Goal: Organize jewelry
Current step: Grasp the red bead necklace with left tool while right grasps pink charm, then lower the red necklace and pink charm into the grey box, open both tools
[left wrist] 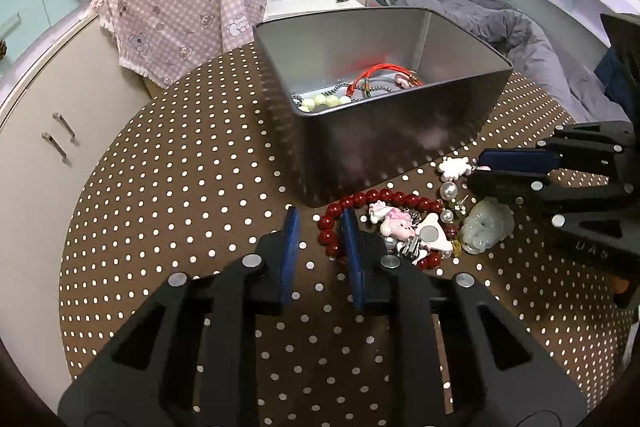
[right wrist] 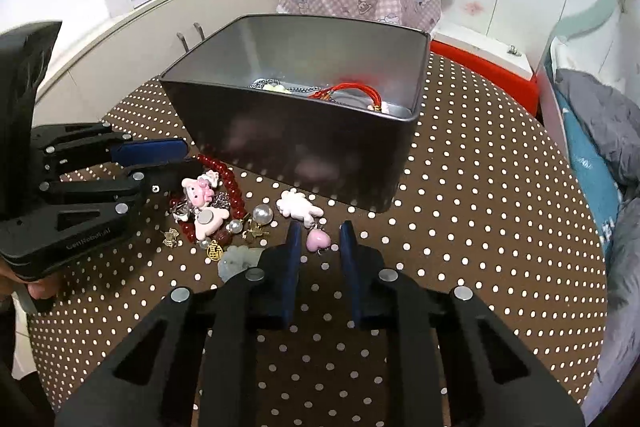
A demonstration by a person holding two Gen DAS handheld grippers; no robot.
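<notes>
A grey metal tin (left wrist: 400,131) stands on the dotted brown table and holds a red cord bracelet (left wrist: 380,71), pale green beads (left wrist: 324,101) and a chain. In front of it lies a pile of jewelry. My left gripper (left wrist: 319,211) stands open with a narrow gap. The end of the red bead bracelet (left wrist: 326,237) lies between its pads, close to the right one. My right gripper (right wrist: 321,225) is open too. A pink heart charm (right wrist: 318,241) sits on the table between its pads, with thin gaps on both sides. A short chain joins it to a white bunny charm (right wrist: 298,207).
The pile also has a pink kitty charm (left wrist: 394,223), pearls (left wrist: 448,191) and a pale jade pendant (left wrist: 486,225). A pink checked cloth (left wrist: 180,7) drapes behind the table. A cream cabinet (left wrist: 48,131) is at the left, and a bed with a grey duvet (left wrist: 520,27) is at the right.
</notes>
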